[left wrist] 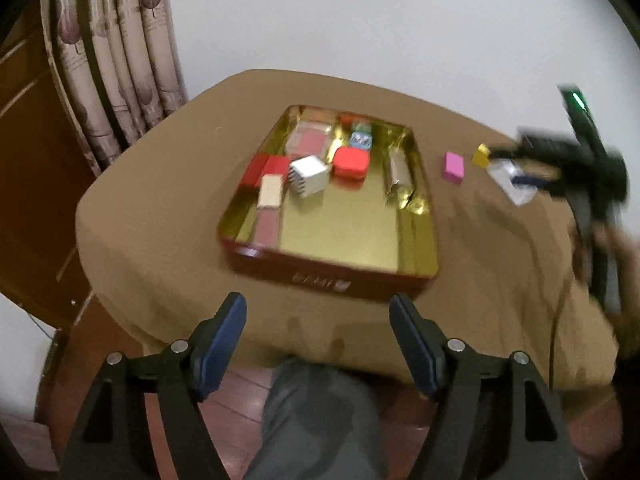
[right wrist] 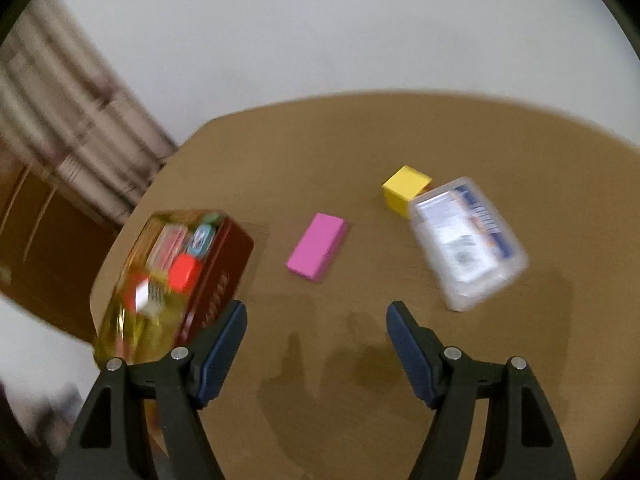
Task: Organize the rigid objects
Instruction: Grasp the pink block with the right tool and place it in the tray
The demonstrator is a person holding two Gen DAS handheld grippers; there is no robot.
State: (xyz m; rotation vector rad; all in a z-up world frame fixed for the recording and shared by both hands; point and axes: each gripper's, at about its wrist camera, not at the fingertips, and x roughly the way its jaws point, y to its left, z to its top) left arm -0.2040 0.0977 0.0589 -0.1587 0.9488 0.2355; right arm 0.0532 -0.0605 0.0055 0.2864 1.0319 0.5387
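Observation:
A red tin with a gold inside [left wrist: 320, 276] sits on the brown table and holds several small boxes, among them a red box [left wrist: 351, 163] and a white cube [left wrist: 309, 176]. My left gripper [left wrist: 318, 314] is open and empty, held above the table's near edge in front of the tin. On the table right of the tin lie a pink block [right wrist: 317, 246], a yellow cube [right wrist: 406, 188] and a clear plastic case [right wrist: 468, 240]. My right gripper [right wrist: 316, 320] is open and empty, just short of these three. The tin also shows in the right wrist view [right wrist: 224, 276].
The right gripper's body [left wrist: 576, 160] shows blurred over the clear case [left wrist: 516, 184] in the left wrist view. The pink block [left wrist: 454, 167] and yellow cube [left wrist: 481, 155] lie beside it. A curtain [left wrist: 120, 72] hangs at the back left. A white wall stands behind the table.

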